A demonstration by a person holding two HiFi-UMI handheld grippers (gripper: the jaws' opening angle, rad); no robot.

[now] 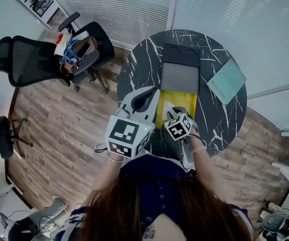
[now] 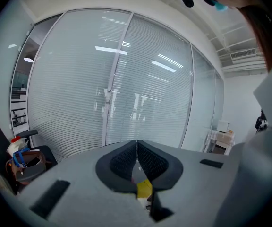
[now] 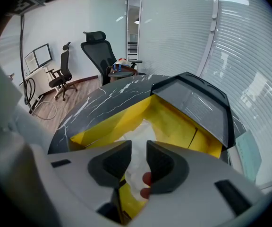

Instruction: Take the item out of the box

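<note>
While the left gripper (image 1: pixel 145 97) (image 2: pixel 137 143) is held up above the round, white-veined dark table (image 1: pixel 220 124) with its ribbed black pads pressed together on nothing, aimed at the blinds (image 2: pixel 79 79), the right gripper (image 1: pixel 177 113) (image 3: pixel 139 148) tilts down over the box (image 1: pixel 184 102) (image 3: pixel 174 119), jaws parted above the item (image 1: pixel 167 108) (image 3: pixel 138 131). That box is yellow, open, its flat grey lid (image 1: pixel 180 77) (image 3: pixel 197 103) folded back. Soft, white and crinkled, the item lies inside, long axis running roughly toward the lid
</note>
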